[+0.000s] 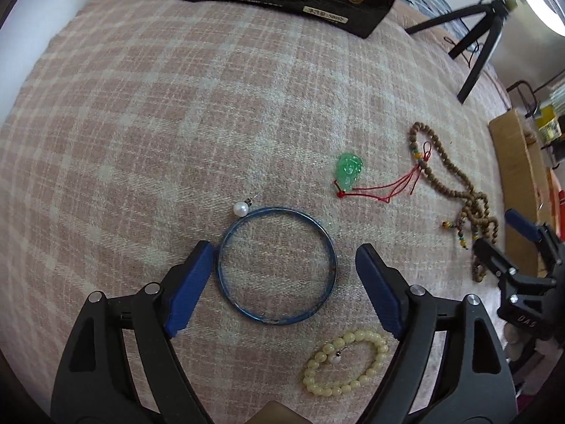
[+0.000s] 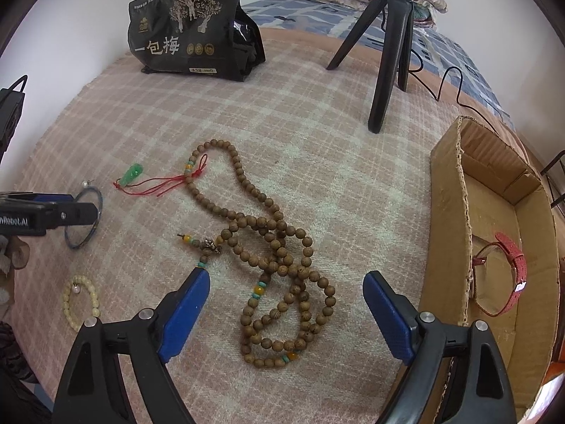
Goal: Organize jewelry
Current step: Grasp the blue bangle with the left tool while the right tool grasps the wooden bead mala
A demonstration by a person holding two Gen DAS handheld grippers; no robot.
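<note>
Everything's laid out on a bed with a pink plaid blanket (image 1: 212, 106). The left tongs (image 1: 284, 258) hang over the blue bangle (image 1: 277, 265), spread wide. The bangle lies flat between the two blue pads; the left pad is right at its rim, can't tell if it touches, and the right pad stands clear of it, so nothing is pinched. A little pearl earring (image 1: 241, 209) sits against the far-left edge of the bangle, and a cream bead bracelet (image 1: 344, 364) lies just on the near side of it. Right of the bangle and a bit farther off is the green jade pendant (image 1: 349, 170) on its red cord, and that cord runs over to the wooden bead mala (image 2: 268, 247).

The right tongs (image 2: 286, 300) are spread too, holding nothing, hovering over the heaped near end of the mala, with the loops lying loose on the blanket between the pads. At the right edge of the bed there's an open cardboard box (image 2: 448, 233) with a red strap watch (image 2: 508, 275) lying inside. At the far end stand a black snack bag (image 2: 190, 31) and a black tripod (image 2: 388, 42), well apart from the jewelry.
</note>
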